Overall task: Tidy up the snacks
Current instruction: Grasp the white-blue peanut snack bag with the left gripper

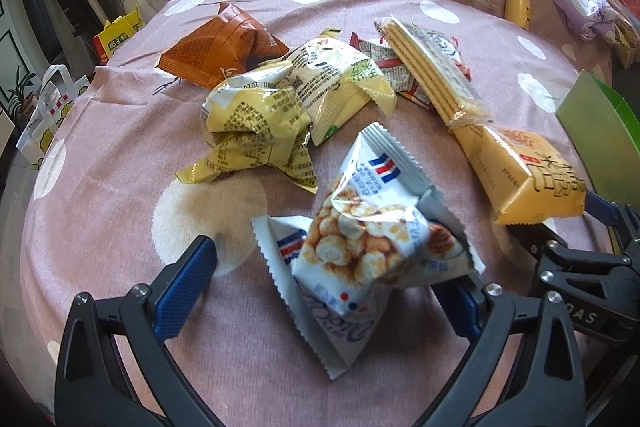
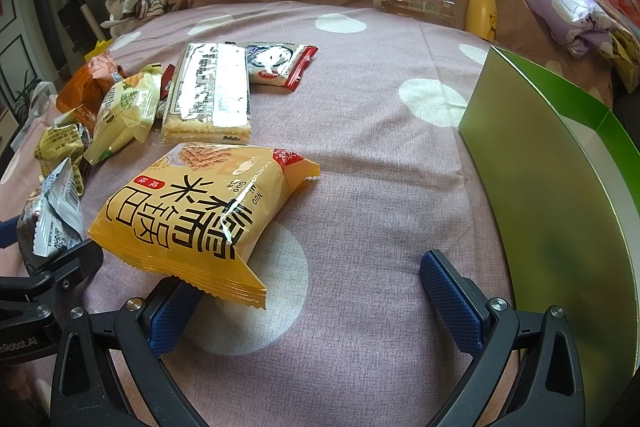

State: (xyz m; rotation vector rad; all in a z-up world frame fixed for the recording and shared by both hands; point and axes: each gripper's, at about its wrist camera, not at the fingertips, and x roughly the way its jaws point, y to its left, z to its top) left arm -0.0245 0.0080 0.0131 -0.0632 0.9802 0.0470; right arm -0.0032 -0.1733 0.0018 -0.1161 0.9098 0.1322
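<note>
Left wrist view: left gripper (image 1: 324,291) spread wide around the white-blue snack pouch (image 1: 372,239) (crumpled, on the bedspread (image 1: 100,147)), nothing clamped. Right gripper (image 2: 304,303) likewise parted, yellow cracker bag (image 2: 204,215) overlapping its left finger; risk: closing may pinch only the bag's edge seal, letting it slip short of the green box (image 2: 560,187).

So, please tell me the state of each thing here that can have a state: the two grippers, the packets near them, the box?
left gripper: open, fingers on either side of the white-blue puff packet
white-blue puff packet: sealed, crumpled, lying on the bedsheet
right gripper: open, holding nothing
yellow rice-cracker bag: sealed, one corner over the right gripper's left finger
clear wafer pack: sealed, lying flat
green box: open
</note>
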